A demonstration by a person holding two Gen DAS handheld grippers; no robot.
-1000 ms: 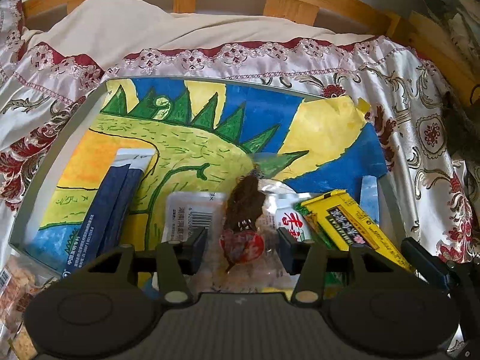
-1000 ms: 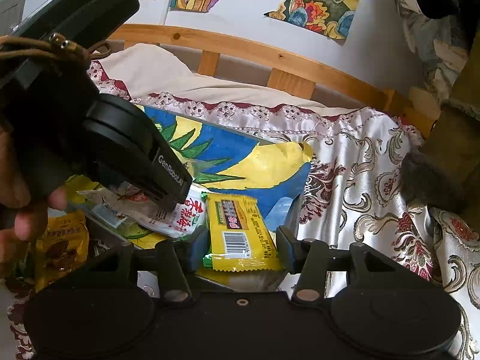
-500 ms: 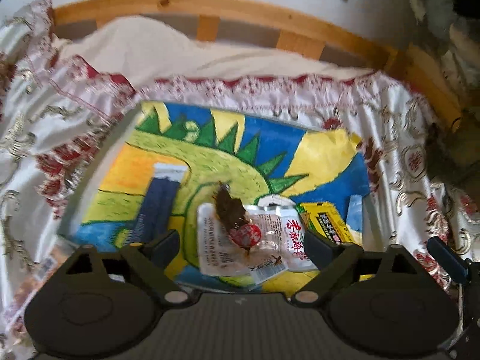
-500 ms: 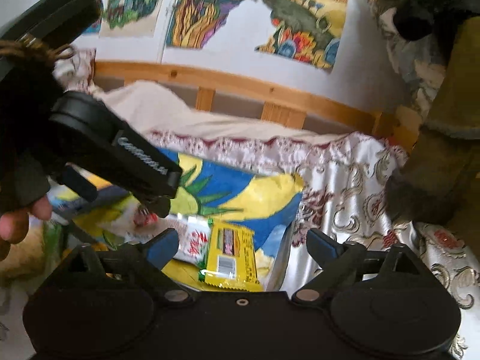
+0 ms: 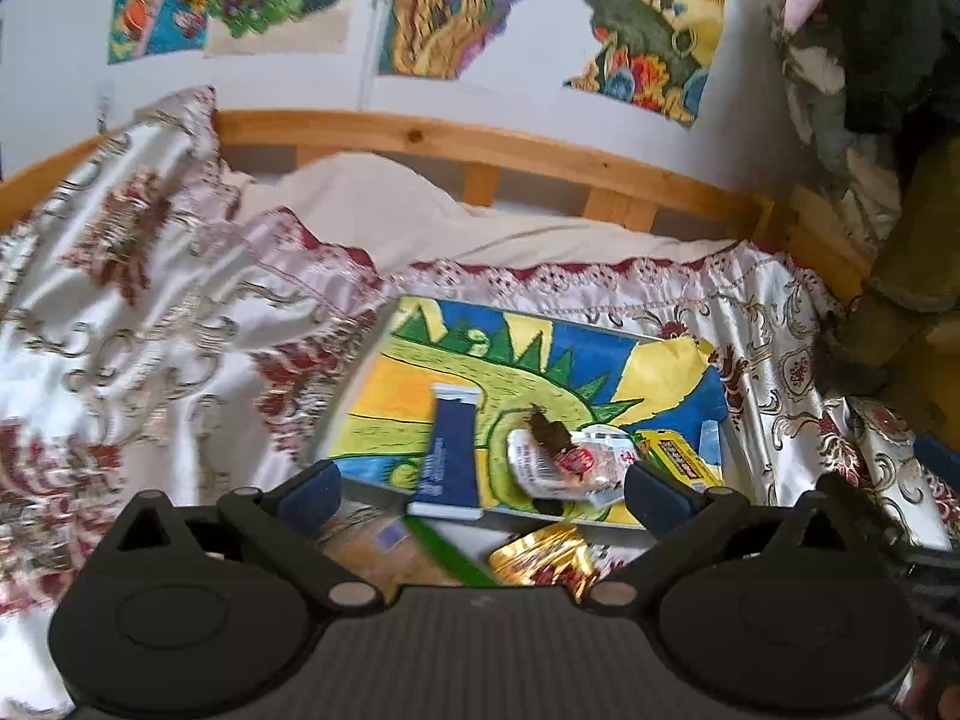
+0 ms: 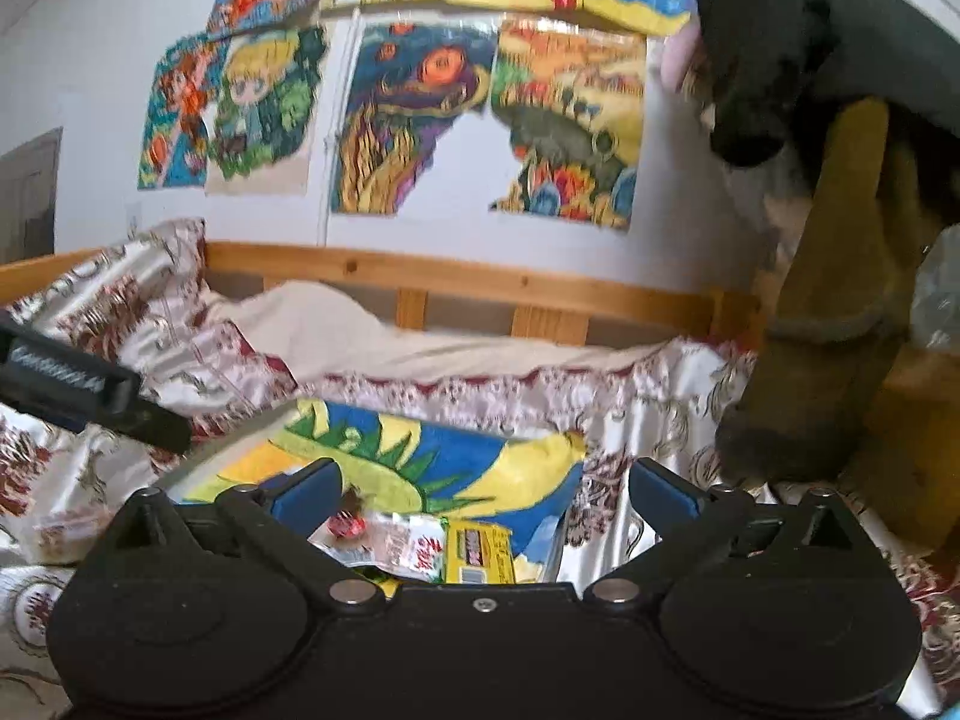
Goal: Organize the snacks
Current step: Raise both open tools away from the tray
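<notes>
Satin bedspread [image 5: 150,324], white w/ red-gold flowers, covers the bed; on it sits a shallow tray [image 5: 345,420] lined w/ a bright painted sheet, and that's where the snacks are. Navy pack [image 5: 449,456] lies lengthwise in the tray; just beside it the clear pouch [image 5: 558,465] w/ a dark dried piece and red seal, then the yellow bar [image 5: 675,456] at the tray's right end. Gold-foil packet [image 5: 543,558] and a green-edged one lie outside the tray's near rim, not sorted yet. Left gripper [image 5: 480,483] and right gripper [image 6: 483,489] are both above the tray, jaws opening to full spread, nothing between the pads. Looks to me like the step between placings: pouch and bar set down, both tools free. Next move prob. calls for dropping to the gold packet and closing on its edge. Writing: right view shows a barcode on the yellow bar and red characters on the pouch, too blurred to read; white lettering on the other gripper's finger, also illegible.
</notes>
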